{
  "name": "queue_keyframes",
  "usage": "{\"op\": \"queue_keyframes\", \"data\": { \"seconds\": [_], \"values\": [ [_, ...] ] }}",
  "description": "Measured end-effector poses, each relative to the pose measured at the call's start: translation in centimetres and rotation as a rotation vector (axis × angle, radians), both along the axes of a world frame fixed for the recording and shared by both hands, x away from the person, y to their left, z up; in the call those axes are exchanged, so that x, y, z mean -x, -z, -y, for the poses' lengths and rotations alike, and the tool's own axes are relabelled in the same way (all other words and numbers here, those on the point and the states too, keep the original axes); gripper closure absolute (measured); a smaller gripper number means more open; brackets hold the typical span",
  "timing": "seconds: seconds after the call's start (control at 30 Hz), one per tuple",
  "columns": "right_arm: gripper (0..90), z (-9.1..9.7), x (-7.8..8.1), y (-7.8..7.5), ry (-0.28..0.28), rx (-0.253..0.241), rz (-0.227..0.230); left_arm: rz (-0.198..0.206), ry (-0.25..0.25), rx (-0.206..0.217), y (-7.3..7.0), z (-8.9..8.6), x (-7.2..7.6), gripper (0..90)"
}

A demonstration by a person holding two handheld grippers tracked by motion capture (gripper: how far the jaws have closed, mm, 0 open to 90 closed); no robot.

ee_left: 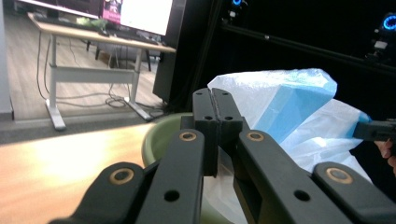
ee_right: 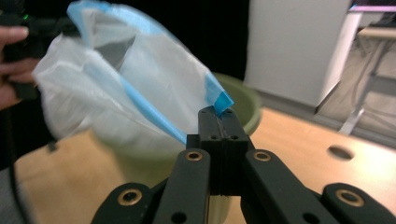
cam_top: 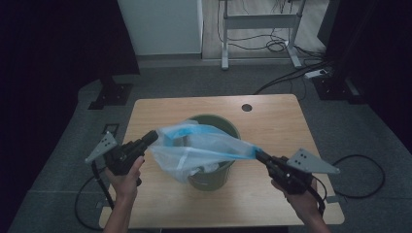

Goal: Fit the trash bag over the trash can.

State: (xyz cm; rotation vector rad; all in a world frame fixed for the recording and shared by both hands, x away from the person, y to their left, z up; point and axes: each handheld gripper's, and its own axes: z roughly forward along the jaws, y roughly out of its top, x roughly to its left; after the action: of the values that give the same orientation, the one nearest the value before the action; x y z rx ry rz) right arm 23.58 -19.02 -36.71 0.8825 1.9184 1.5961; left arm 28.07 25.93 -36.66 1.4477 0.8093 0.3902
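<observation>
At the middle of the pale wooden table [cam_top: 272, 194] stands a round olive-green plastic bin [cam_top: 214, 177], its mouth covered by a thin, crinkly translucent bag with a blue rim band [cam_top: 204, 148]. Left gripper [cam_top: 151, 137] at nine o'clock and right gripper [cam_top: 259, 155] at three each pinch the bag's rim, stretching it.

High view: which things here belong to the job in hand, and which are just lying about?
In the job:
plastic bag, stretched between both grippers
green bin under it
left gripper, shut on the bag's edge
right gripper, shut on the bag's edge

Lying about:
white cabinet
desk frame
floor cables
</observation>
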Motion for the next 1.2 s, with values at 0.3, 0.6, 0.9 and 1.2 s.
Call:
{"op": "queue_keyframes", "data": {
  "seconds": [0.3, 0.6, 0.9, 1.2],
  "values": [
    [89.3, -1.0, 0.6, 4.7, -0.052, 0.0, -0.104, -0.067, 0.01, -0.033, 3.3, -1.0, 1.7, 89.8],
    [89.3, -1.7, -0.1, 7.8, -0.071, 0.025, -0.19, -0.144, 0.025, -0.079, 5.9, -0.7, 0.9, 89.8],
    [89.2, -1.7, -2.3, 9.0, -0.004, 0.036, -0.223, -0.152, 0.015, -0.079, 6.5, -0.2, 0.1, 87.9],
    [87.8, -1.7, -2.1, 8.2, -0.004, 0.015, -0.203, -0.059, 0.06, -0.108, 4.1, -1.8, 2.4, 35.9]
  ]
}}
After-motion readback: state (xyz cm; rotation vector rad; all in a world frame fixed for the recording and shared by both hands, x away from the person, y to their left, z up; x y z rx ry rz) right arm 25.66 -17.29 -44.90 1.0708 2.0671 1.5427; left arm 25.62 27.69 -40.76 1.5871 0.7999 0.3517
